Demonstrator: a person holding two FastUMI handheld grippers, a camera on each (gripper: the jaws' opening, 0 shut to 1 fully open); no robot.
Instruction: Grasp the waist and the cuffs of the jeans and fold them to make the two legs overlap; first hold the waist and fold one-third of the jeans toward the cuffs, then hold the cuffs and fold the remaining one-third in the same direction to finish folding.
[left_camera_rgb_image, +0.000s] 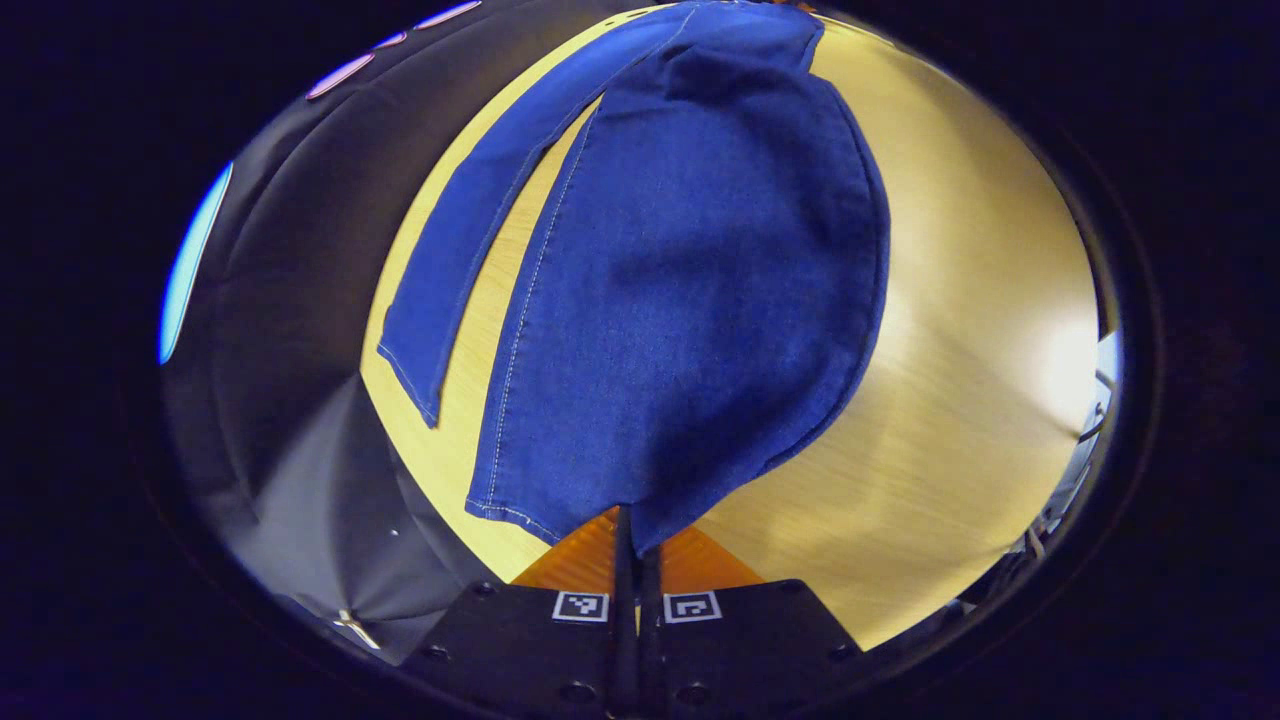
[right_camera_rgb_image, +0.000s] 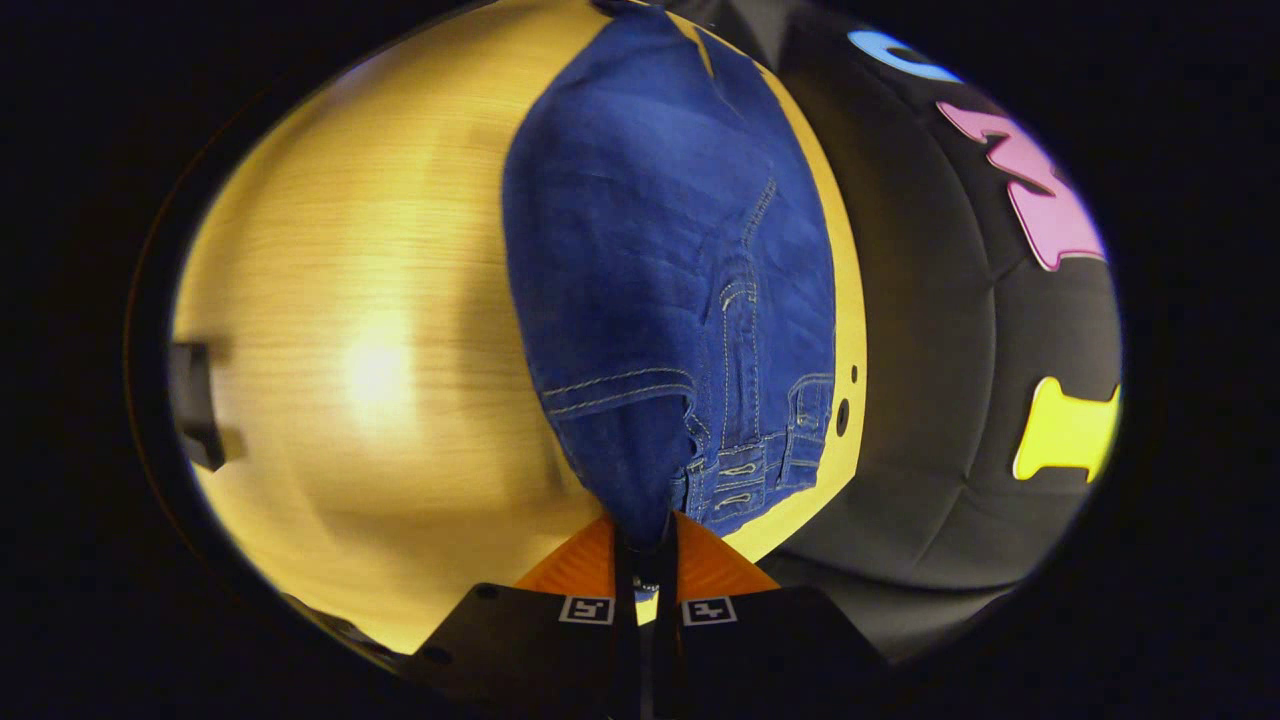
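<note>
Jeans held at both ends above the table.

The jeans are gripped at a cuff by the left gripper and at the waist by the right gripper, jaws clenched on denim; the other leg is spread on the table.

Both views look closely down along the jeans from opposite ends

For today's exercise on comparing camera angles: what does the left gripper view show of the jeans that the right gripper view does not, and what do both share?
Left gripper view: a leg's cuff pinched in the left gripper, the other leg lying flat.
Right gripper view: the waist with belt loops and stitching, held by the right gripper.
Both: blue jeans lifted over the wooden table.
</note>
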